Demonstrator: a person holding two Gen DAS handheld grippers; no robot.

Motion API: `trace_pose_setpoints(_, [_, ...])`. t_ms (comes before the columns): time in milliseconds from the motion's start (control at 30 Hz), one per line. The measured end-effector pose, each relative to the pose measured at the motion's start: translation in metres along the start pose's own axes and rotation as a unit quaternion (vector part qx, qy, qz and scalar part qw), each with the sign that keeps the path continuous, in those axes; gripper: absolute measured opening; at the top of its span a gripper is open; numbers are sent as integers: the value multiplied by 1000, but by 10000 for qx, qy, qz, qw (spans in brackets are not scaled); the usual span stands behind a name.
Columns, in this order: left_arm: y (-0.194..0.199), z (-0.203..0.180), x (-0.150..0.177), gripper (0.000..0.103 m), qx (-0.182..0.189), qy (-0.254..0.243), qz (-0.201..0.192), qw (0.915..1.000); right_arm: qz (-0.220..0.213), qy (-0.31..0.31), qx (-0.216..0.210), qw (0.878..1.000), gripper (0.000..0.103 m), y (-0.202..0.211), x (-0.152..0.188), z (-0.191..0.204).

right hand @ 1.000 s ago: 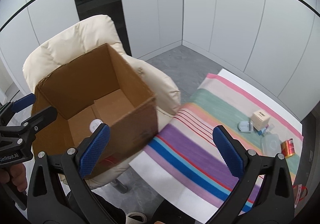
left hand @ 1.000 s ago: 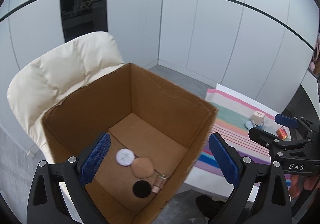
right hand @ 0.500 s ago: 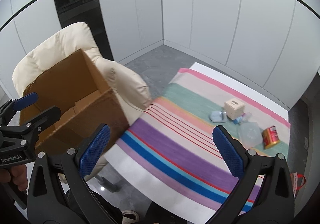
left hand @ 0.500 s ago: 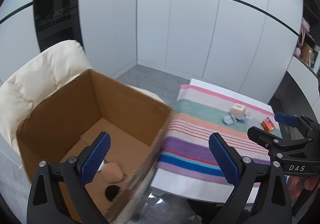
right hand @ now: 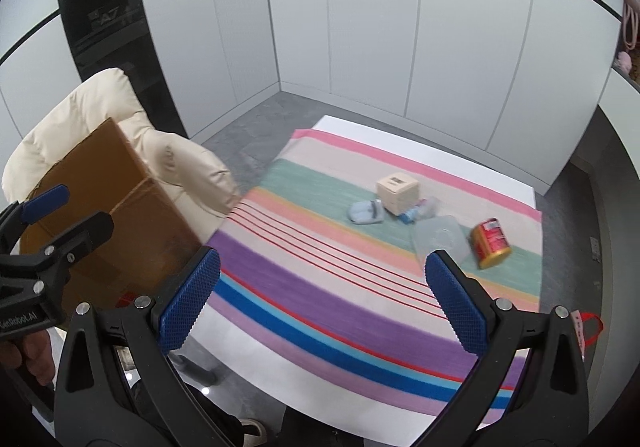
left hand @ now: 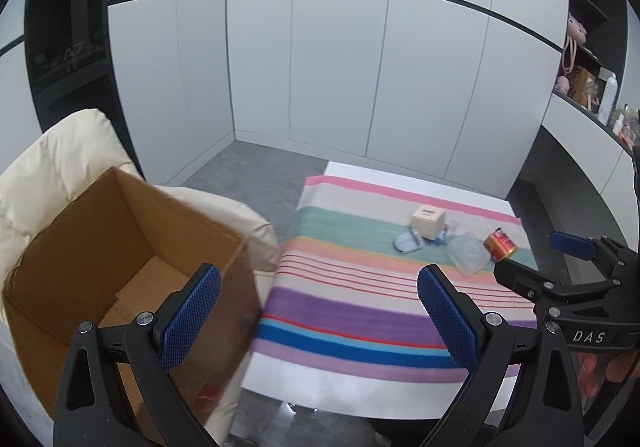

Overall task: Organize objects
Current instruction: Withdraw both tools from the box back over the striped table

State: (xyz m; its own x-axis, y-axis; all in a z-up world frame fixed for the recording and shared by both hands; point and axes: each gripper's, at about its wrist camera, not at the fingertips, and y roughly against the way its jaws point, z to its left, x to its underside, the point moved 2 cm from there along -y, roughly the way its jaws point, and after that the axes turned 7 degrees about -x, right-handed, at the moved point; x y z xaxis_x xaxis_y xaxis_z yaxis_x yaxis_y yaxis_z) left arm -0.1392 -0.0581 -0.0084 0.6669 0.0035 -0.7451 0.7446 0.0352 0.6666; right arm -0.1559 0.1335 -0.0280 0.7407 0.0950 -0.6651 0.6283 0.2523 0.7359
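An open cardboard box (left hand: 120,247) stands on a cream padded chair (left hand: 52,163) left of the table; it also shows in the right wrist view (right hand: 108,199). On the striped cloth (right hand: 320,279) lie a beige cube box (right hand: 397,189), a pale blue item (right hand: 364,212), a small blue-capped bottle (right hand: 418,209), a clear plastic container (right hand: 440,237) and a red can (right hand: 490,243) on its side. My left gripper (left hand: 318,313) is open and empty above the table's near left edge. My right gripper (right hand: 324,301) is open and empty above the cloth's near stripes.
White wall panels (left hand: 320,67) and grey floor (left hand: 256,167) lie beyond the table. A dark shelf with bottles and pink items (left hand: 592,87) runs along the right. The white table edge (left hand: 360,387) borders the cloth at the front.
Both grippers have swung right, away from the box and toward the table. The box's contents have left the left wrist view. Both grippers stay open.
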Motion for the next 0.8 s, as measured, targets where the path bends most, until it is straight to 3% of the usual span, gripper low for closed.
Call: trace_pose_setpoints(800, [-17,-121,-7,99,673,-591,191,9958,-12,-673,625,9958,103,44,49,-112])
